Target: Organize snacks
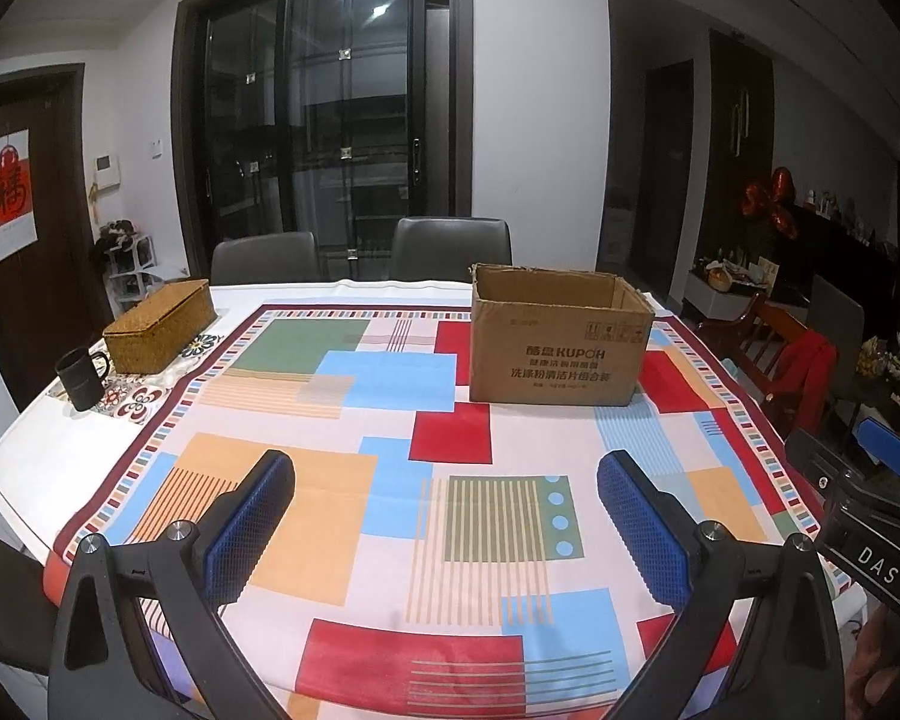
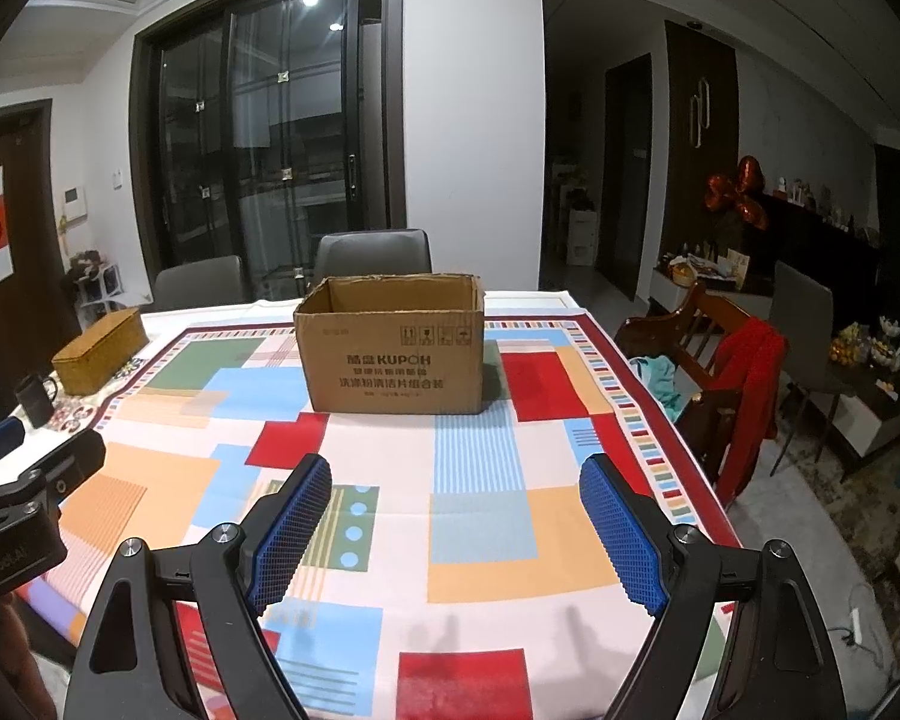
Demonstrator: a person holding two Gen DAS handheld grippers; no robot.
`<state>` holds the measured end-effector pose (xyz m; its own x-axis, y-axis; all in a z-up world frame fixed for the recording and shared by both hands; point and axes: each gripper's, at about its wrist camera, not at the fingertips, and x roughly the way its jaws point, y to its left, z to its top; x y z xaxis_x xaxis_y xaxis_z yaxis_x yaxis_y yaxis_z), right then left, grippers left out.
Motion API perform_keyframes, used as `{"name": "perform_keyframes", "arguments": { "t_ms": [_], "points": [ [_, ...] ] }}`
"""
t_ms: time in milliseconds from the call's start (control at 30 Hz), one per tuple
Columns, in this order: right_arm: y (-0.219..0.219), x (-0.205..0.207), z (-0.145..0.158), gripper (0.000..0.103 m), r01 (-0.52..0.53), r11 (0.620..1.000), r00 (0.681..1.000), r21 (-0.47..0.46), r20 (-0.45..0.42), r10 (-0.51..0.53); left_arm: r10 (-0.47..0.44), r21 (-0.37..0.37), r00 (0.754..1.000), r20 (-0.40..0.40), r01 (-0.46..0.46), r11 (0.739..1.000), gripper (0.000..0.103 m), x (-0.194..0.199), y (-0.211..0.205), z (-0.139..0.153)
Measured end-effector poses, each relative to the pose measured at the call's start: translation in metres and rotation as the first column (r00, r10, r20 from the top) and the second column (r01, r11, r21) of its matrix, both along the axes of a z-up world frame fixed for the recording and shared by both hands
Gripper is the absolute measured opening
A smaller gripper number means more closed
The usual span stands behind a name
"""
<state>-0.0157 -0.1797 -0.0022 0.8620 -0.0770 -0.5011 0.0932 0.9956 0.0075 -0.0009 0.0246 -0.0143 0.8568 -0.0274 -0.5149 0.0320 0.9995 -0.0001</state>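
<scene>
Snacks were nowhere in sight on the table (image 1: 42, 468); none lay on the patterned cloth (image 1: 390, 420), and if any sat inside the cardboard box (image 1: 561, 339) I could not tell, since both views caught only its upper inner walls and not its floor. That fit either snacks already packed away or snacks still out of frame, so I name no move. My left claw (image 1: 447, 531) hung spread wide over the near edge of the cloth, holding nothing; my right claw (image 2: 456, 531) hung likewise parted and empty, well short of the box. To do well here, I judged it best to keep both claws wide, come at the box from above its open top, and steady it with one claw, as thin card would likely slide on cloth. Counted: one cardboard box, one woven basket (image 1: 161, 324) with its lid on, one dark mug (image 1: 81, 377) just beside it, two grey chairs (image 1: 450, 246) behind the table, and no snack packets visible.
</scene>
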Motion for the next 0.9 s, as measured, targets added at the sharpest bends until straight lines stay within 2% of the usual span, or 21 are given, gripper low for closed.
{"name": "perform_keyframes", "arguments": {
  "t_ms": [900],
  "points": [
    [0.0004,0.0011,0.0010,0.086,-0.003,1.000,1.000,0.005,-0.001,0.003,-0.003,0.007,1.000,0.000,0.003,1.000,0.103,-0.0017,-0.0033,0.0058]
  ]
}}
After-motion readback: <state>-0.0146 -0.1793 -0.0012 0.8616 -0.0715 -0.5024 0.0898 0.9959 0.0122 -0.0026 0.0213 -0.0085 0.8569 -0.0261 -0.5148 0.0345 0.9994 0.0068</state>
